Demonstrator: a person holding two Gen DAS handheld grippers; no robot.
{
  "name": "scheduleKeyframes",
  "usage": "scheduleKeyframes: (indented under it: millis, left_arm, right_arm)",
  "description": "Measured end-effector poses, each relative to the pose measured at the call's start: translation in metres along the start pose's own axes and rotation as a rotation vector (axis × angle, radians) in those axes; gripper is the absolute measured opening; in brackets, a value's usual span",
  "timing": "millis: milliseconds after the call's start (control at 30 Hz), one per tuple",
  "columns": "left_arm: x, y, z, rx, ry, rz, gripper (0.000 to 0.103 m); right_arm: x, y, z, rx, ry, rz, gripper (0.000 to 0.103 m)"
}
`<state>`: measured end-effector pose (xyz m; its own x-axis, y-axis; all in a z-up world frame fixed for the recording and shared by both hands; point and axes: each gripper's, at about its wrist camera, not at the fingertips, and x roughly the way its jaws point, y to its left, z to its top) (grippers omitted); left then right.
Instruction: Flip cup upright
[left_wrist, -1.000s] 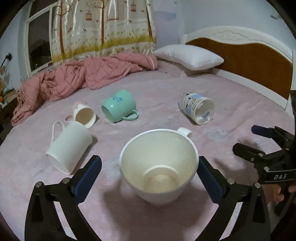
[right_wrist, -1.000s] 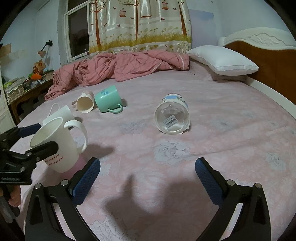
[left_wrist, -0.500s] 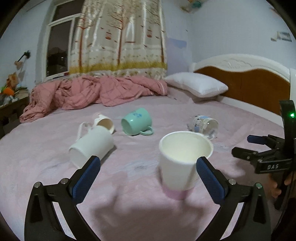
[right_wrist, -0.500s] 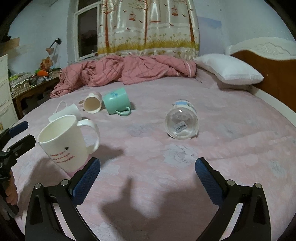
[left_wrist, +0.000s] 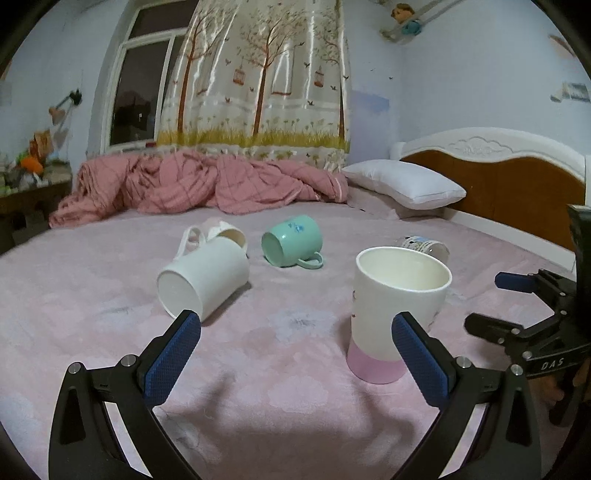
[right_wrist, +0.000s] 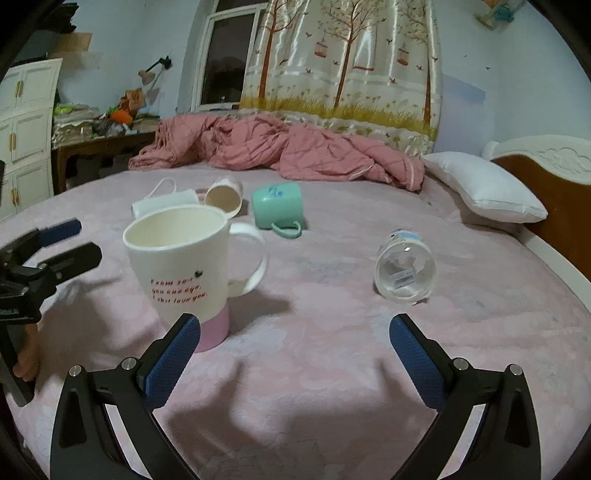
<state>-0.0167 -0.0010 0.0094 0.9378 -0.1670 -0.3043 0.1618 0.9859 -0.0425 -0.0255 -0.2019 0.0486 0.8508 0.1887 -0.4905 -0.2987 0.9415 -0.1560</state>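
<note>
A white mug with a pink base and red lettering (left_wrist: 399, 310) stands upright on the pink bedsheet; it also shows in the right wrist view (right_wrist: 184, 273). My left gripper (left_wrist: 295, 354) is open and empty, a little back from the mug, which sits beside its right finger. My right gripper (right_wrist: 295, 350) is open and empty; it also shows at the right edge of the left wrist view (left_wrist: 517, 306). A plain white mug (left_wrist: 203, 280), a small cream cup (left_wrist: 229, 236), a mint green mug (left_wrist: 291, 240) and a clear glass cup (right_wrist: 404, 269) lie on their sides.
A crumpled pink quilt (left_wrist: 199, 181) lies at the far side of the bed. A white pillow (left_wrist: 402, 184) and a wooden headboard (left_wrist: 509, 184) are at the right. A cluttered desk (right_wrist: 99, 125) and a white cabinet (right_wrist: 26, 129) stand left of the bed.
The pink-based mug went from tilted in my left gripper to standing upright on the sheet. My left gripper let it go and drew back. The right gripper stayed open and moved closer to the mug.
</note>
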Motion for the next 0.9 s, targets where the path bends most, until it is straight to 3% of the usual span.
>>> scheduleKeyframes:
  millis: [200, 900]
  left_arm:
    - [-0.003, -0.012, -0.002, 0.060, -0.022, 0.031, 0.103]
    - [-0.001, -0.010, -0.001, 0.039, -0.008, 0.033, 0.103]
  right_arm:
    - [0.008, 0.013, -0.002, -0.035, 0.023, -0.016, 0.103]
    - [0.005, 0.010, -0.003, -0.036, 0.009, -0.044, 0.103]
